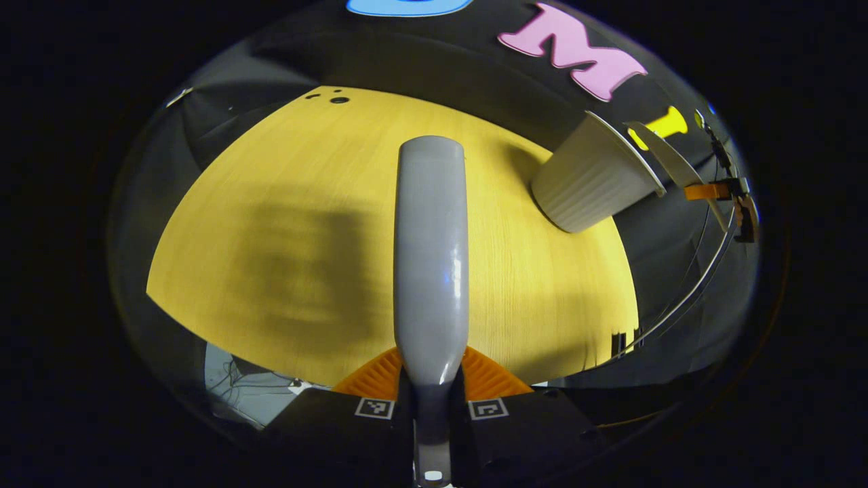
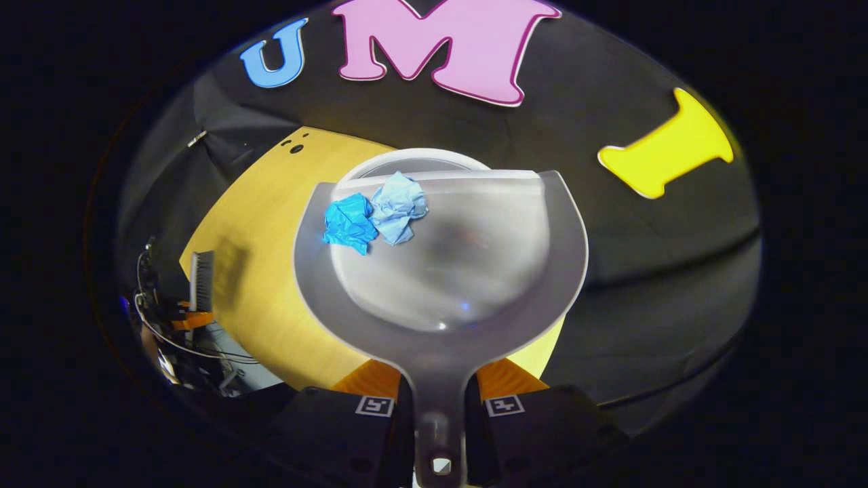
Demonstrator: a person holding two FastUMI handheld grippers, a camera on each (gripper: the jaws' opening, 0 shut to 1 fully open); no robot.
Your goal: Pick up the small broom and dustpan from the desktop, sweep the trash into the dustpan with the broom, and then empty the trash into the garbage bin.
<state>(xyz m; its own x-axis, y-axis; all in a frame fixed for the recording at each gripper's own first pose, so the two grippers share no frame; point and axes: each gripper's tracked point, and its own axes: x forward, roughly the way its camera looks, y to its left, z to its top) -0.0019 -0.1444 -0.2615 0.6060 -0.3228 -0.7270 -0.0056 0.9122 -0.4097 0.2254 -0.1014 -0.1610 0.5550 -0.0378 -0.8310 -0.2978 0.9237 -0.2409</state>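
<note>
Blue crumpled paper wads (image 2: 373, 217) sit at the grey dustpan (image 2: 441, 271)'s front lip, poised over the white garbage bin (image 2: 413, 159); sweeping looks done, dumping remains. Right gripper (image 2: 439, 400) clamps the dustpan handle, left gripper (image 1: 431, 400) clamps the broom (image 1: 431, 257) above the wooden desktop (image 1: 285, 203). Nothing blocks the bin.

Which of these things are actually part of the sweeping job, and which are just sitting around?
Part of the job:
- broom, held in the left claw
- dustpan, held in the right claw
- two crumpled paper scraps in the dustpan
- garbage bin

Just around:
- wooden desktop
- cables beside the desk
</note>
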